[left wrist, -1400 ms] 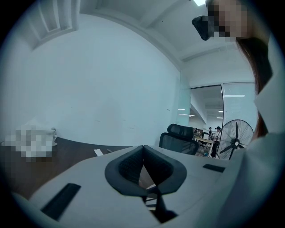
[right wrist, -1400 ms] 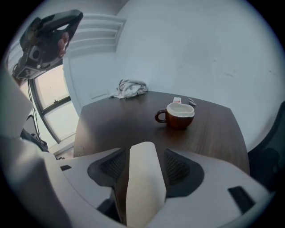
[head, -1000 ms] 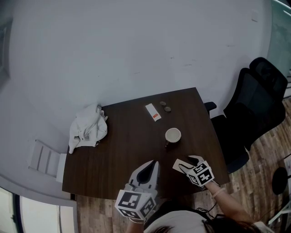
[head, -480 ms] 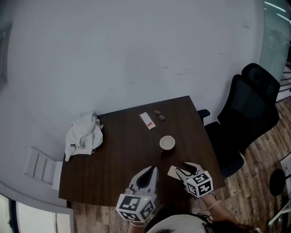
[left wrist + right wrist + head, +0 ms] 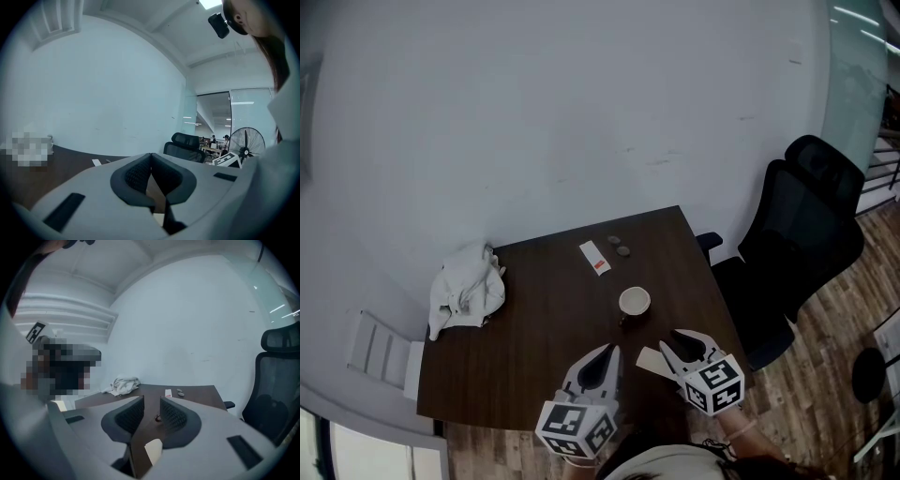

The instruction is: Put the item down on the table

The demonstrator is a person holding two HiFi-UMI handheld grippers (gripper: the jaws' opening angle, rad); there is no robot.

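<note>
We are looking at the item as a small pale card (image 5: pixel 649 359), cream-coloured, flat and roughly rectangular. It is lying on the dark brown desk (image 5: pixel 525 328), on the near side of the cup (image 5: pixel 634 302) and slightly to its right, close to the desk's front edge.

The right hand-held gripper (image 5: pixel 670 342) is hovering on that same near side of the cup, pointing across the desk toward it and tipping only slightly downward, with its marker cube (image 5: pixel 712 384) trailing behind. Its jaws have just been closing and are standing narrowly apart. In the right gripper view the gap at the right hand-held gripper (image 5: pixel 151 399) is holding nothing, and we are seeing only the desk and the distant cup (image 5: pixel 158 417) through it. The pale card (image 5: pixel 153 449) is showing low in that view, under the jaws and not between the pads.

The left hand-held gripper (image 5: pixel 609 350) is hanging nearer than the cup and a little to its left, aiming the same way. In its own view the tips of the left hand-held gripper (image 5: pixel 151 154) are meeting, gripping nothing.

Far left of the cup, a crumpled white cloth (image 5: pixel 467 289) is resting on the desk.
</note>
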